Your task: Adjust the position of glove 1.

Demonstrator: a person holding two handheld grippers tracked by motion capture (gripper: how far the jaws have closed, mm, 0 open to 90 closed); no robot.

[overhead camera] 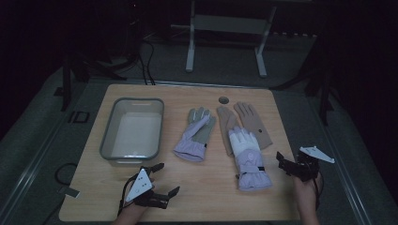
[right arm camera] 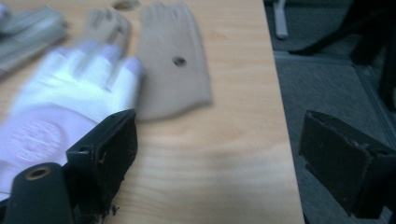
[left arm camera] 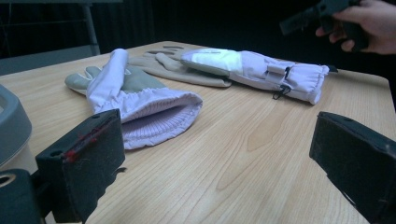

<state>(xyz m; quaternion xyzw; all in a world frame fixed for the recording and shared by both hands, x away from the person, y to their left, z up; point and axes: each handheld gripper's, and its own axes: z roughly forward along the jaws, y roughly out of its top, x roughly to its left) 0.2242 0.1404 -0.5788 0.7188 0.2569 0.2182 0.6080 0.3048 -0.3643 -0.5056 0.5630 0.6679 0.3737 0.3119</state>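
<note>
Several gloves lie on the wooden table. A lilac glove with a grey palm lies mid-table, its cuff toward me. Right of it a white and lilac ski glove overlaps a flat pair of tan gloves. My left gripper hovers open near the front edge, pointing at the lilac glove's cuff, with nothing between its jaws. My right gripper is open at the table's right edge, just right of the ski glove's cuff, holding nothing.
A grey plastic bin stands at the left, beside my left gripper. A round hole sits near the table's far edge. Beyond the right edge the grey floor drops away. White frame legs stand behind the table.
</note>
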